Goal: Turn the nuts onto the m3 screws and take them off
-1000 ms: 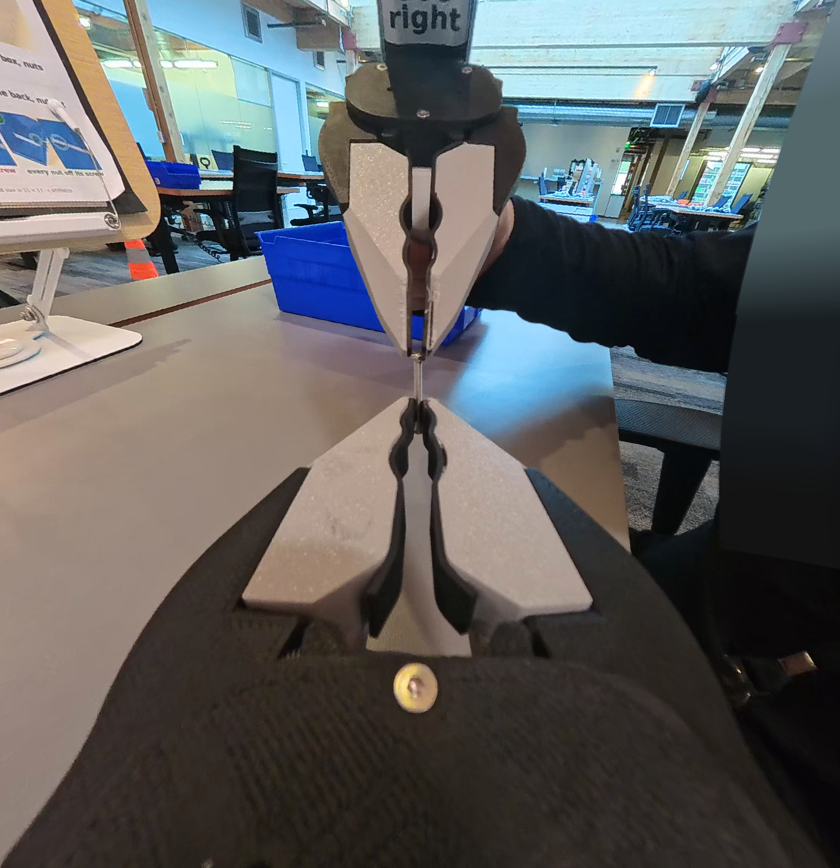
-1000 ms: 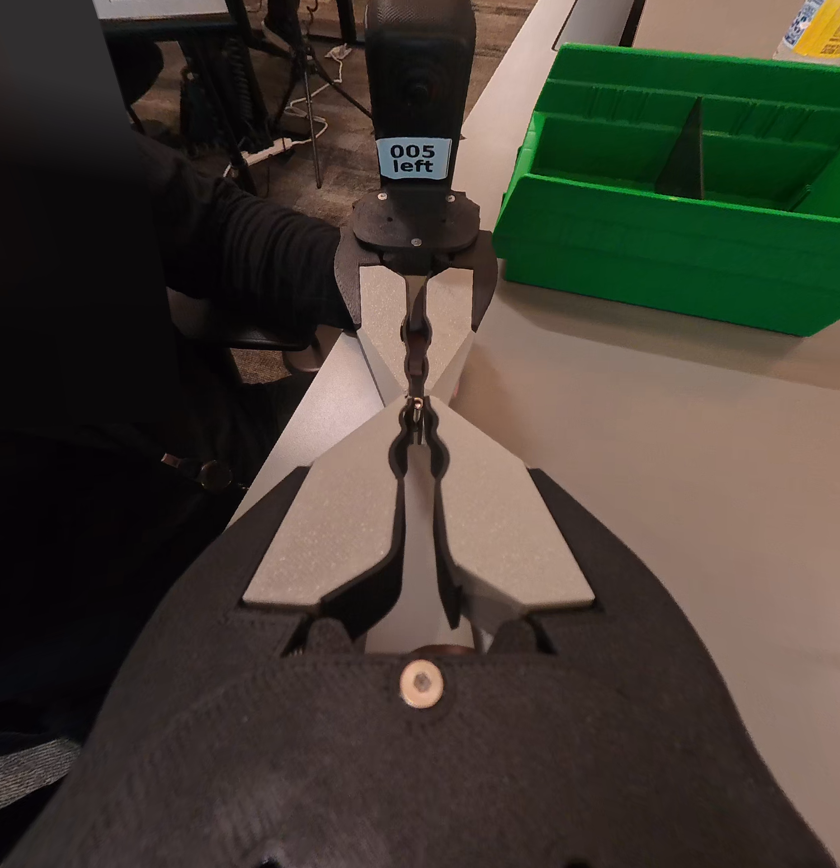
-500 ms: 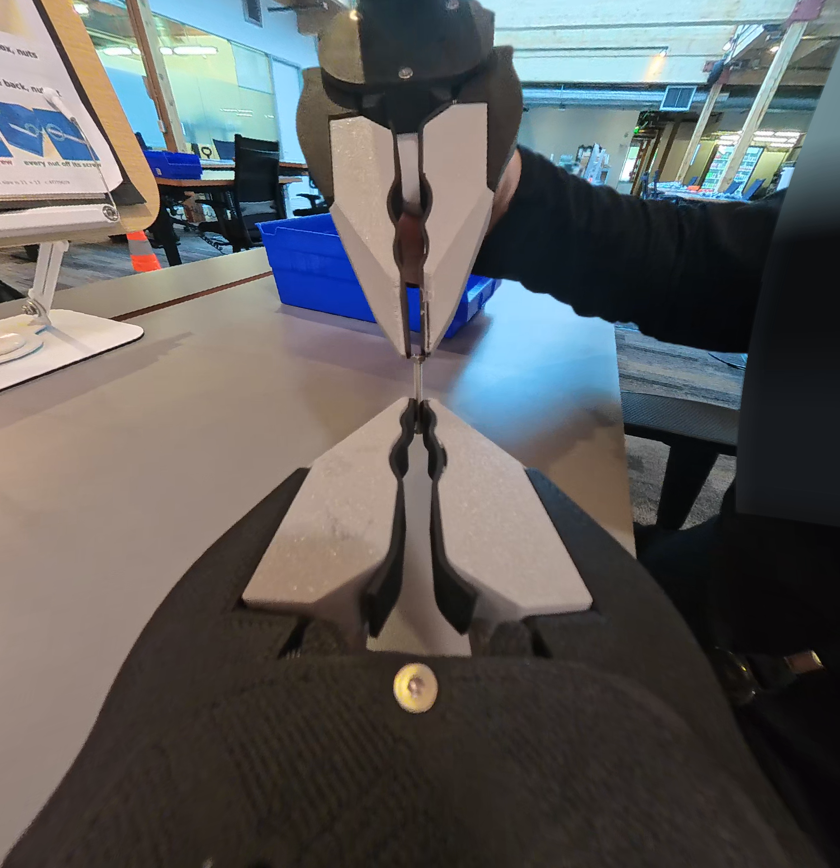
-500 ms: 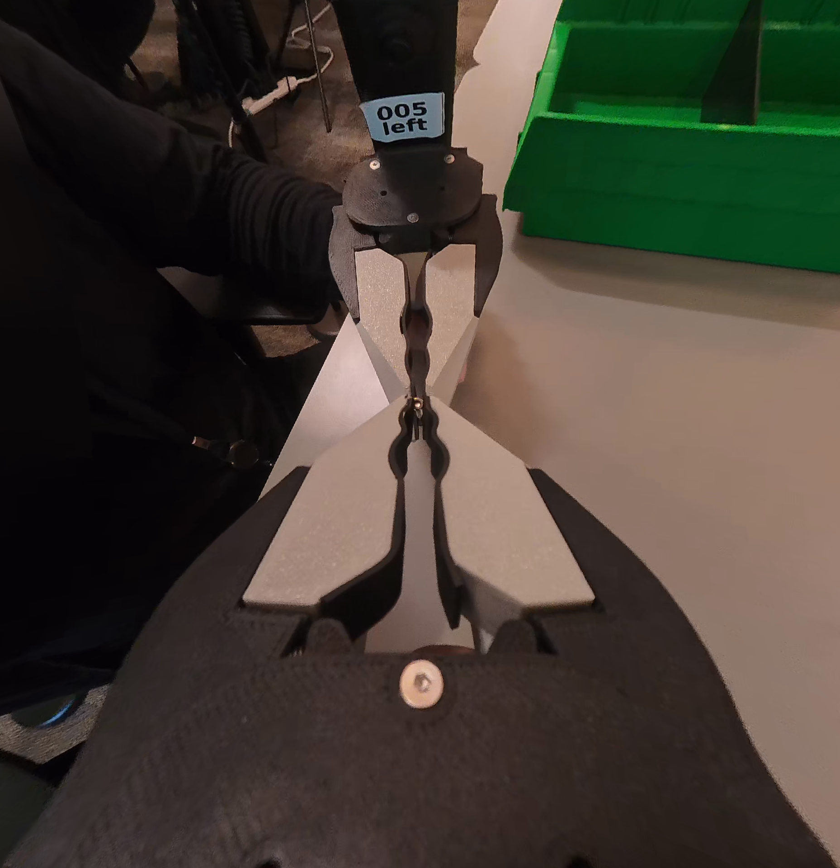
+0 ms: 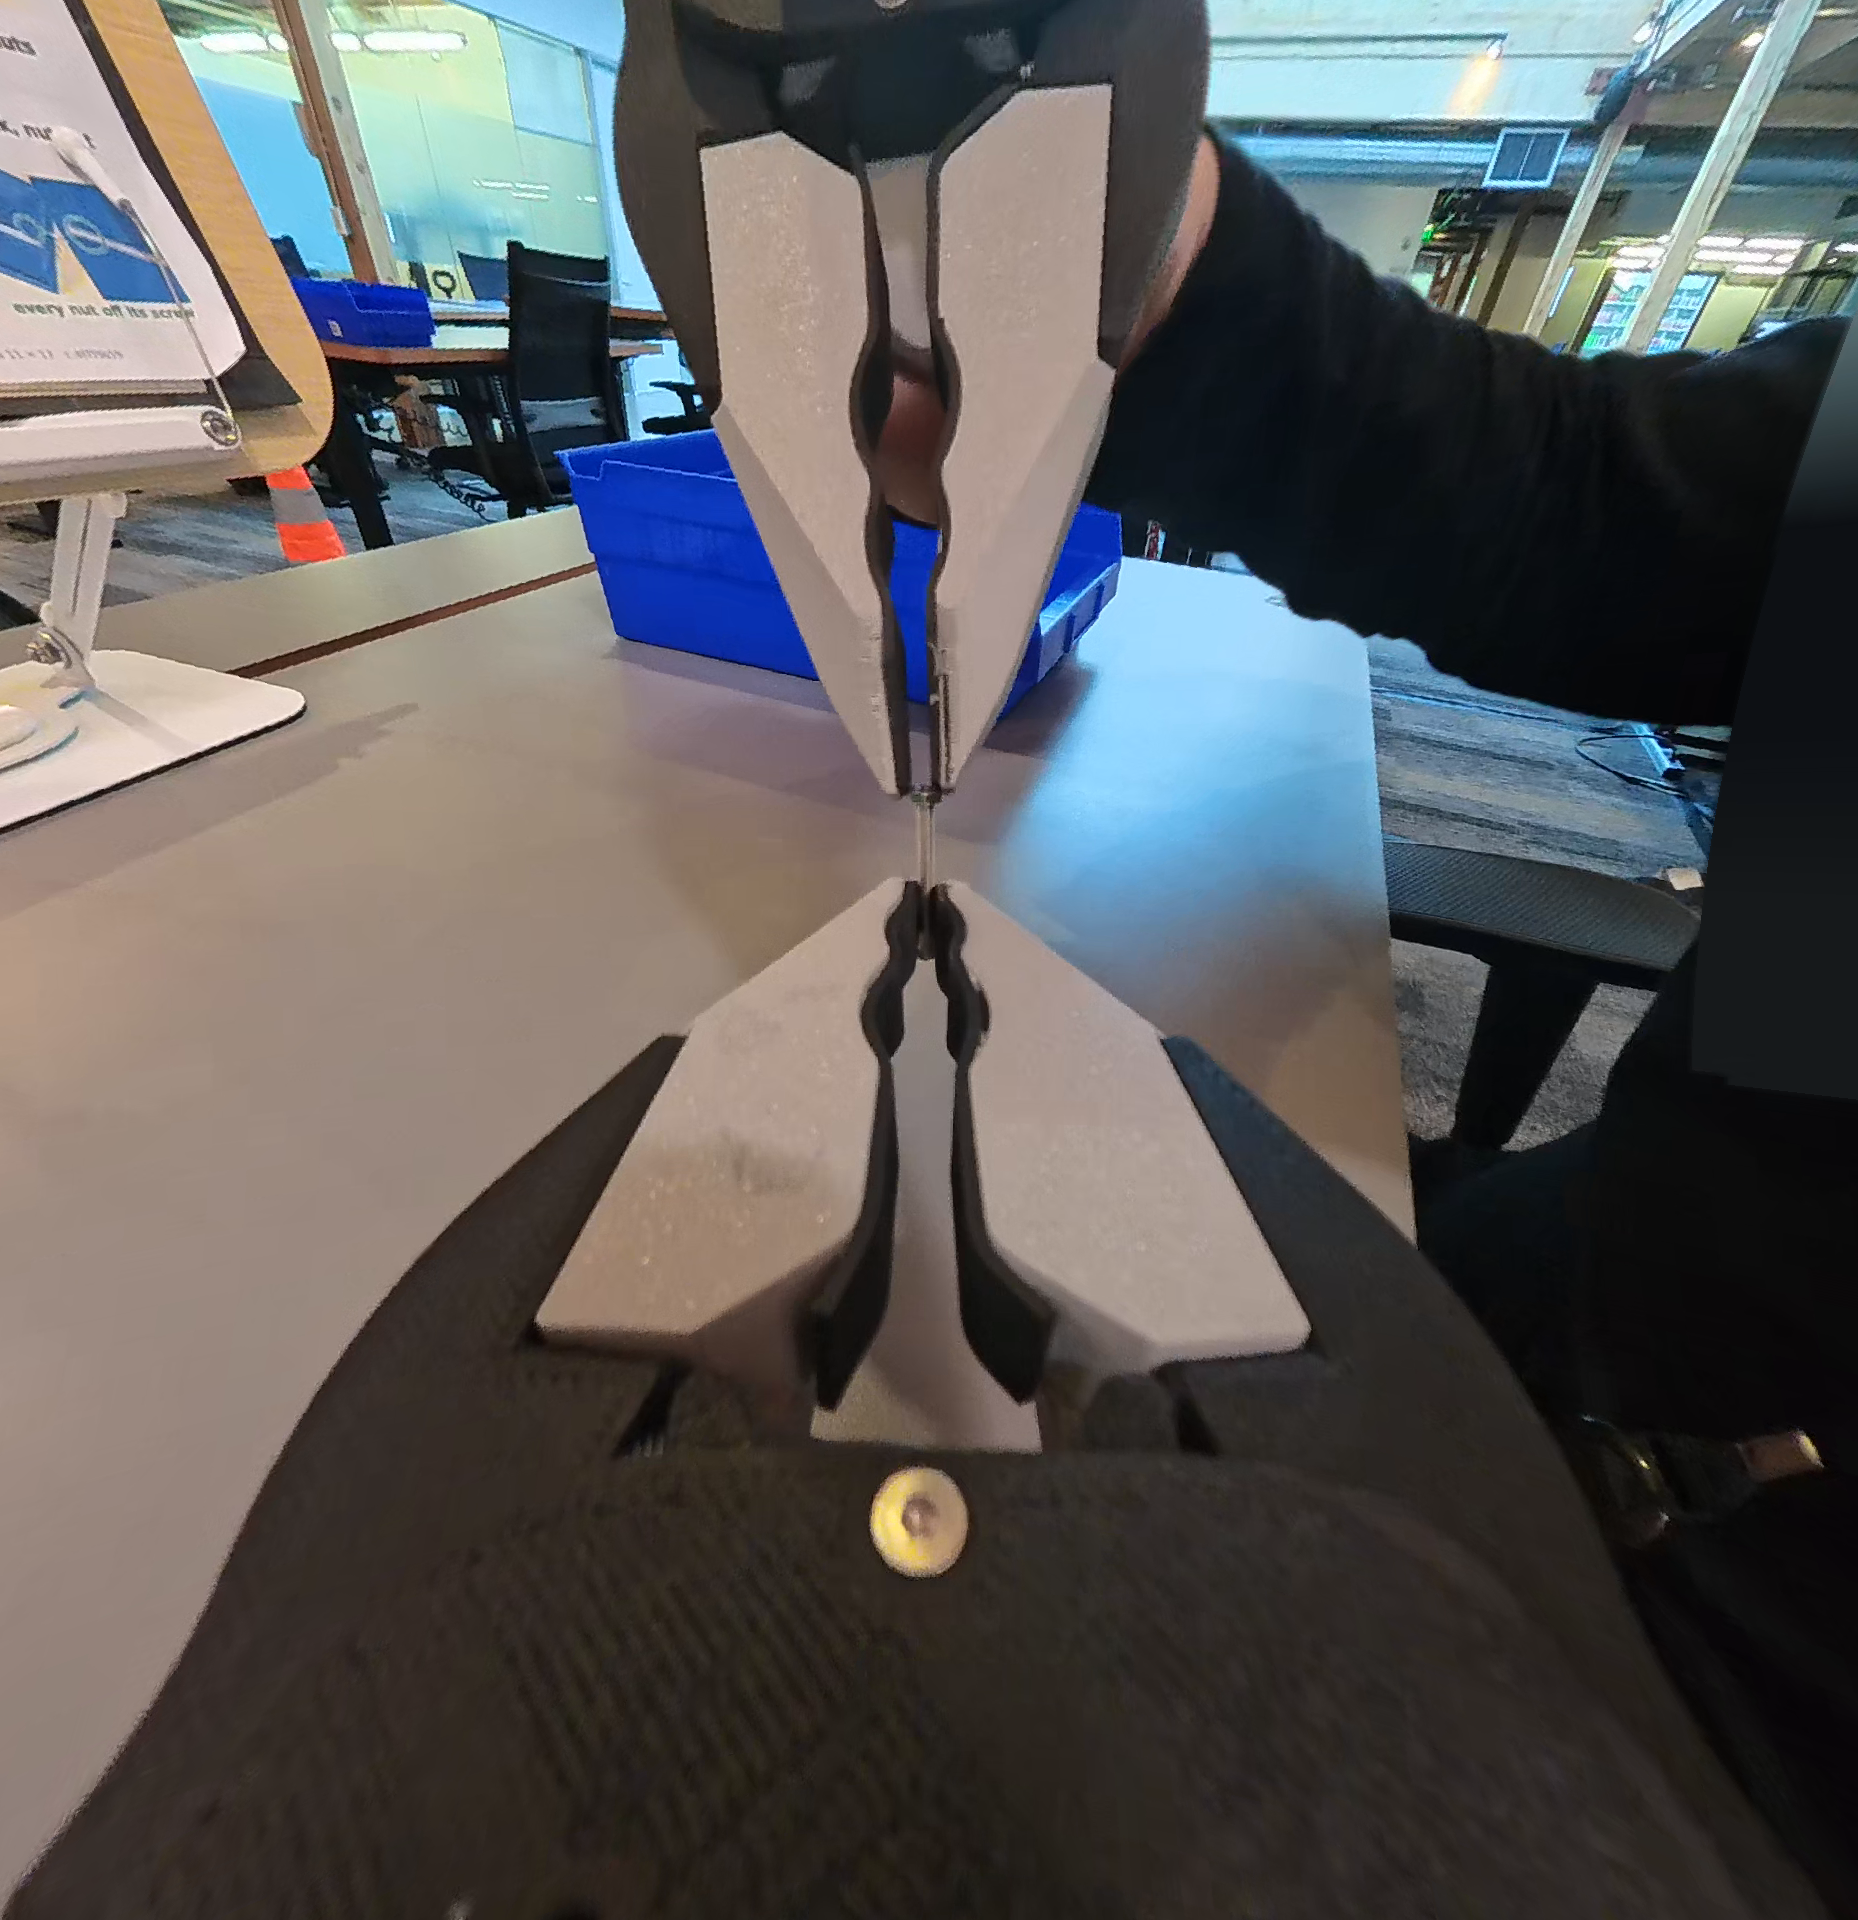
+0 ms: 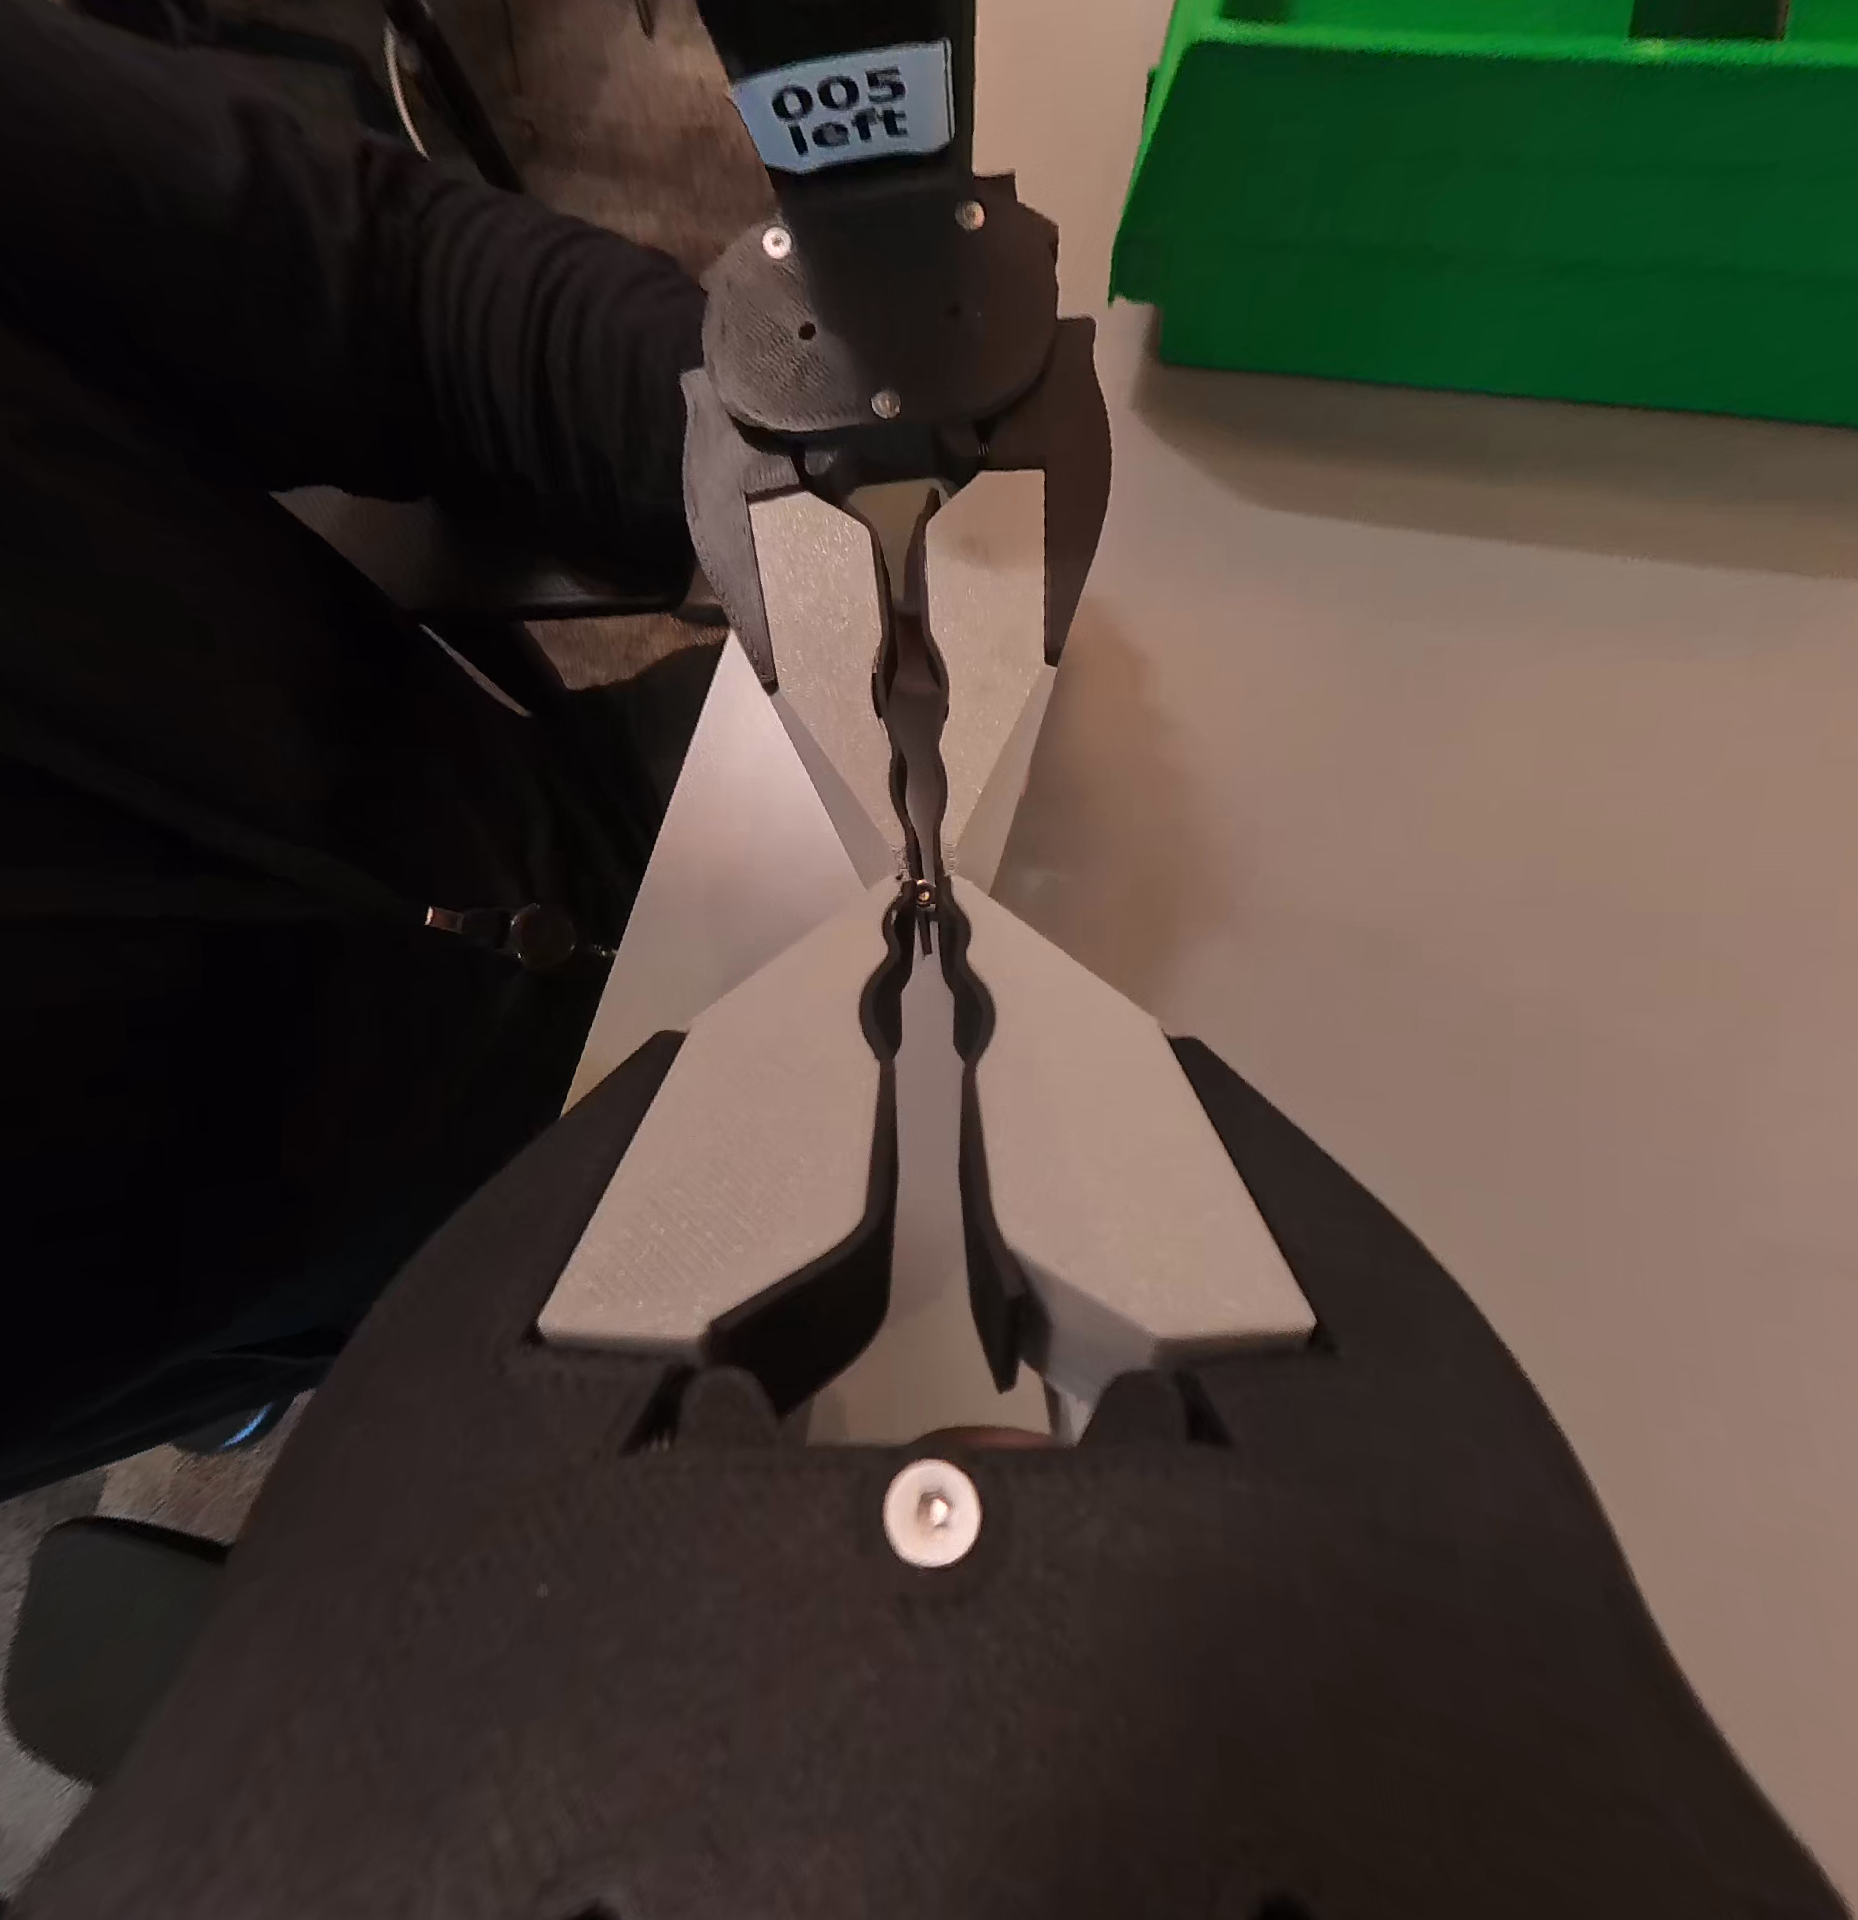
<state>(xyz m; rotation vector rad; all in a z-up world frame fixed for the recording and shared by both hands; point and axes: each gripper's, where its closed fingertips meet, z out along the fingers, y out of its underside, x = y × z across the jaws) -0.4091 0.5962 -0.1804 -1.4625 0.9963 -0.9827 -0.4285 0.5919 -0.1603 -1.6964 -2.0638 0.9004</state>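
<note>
My left gripper is shut on a thin M3 screw, whose shaft sticks out forward from its tips. My right gripper faces it tip to tip from the far side and is shut on a small nut at the screw's far end. In the right wrist view my right gripper pinches the nut, and the left gripper meets it from the far side. Both are held in the air above the grey table's near edge.
A blue bin stands on the table behind the grippers. A green bin stands at the far right of the table. A white stand with a printed sheet is at the left. A person's black sleeve reaches in from the right. Only a small space, under 4 cm, lies between the two pairs of fingers.
The right gripper has twisted about the screw and come closer to the left camera. In the right view the green bin has slid up and right. Both stay shut.
</note>
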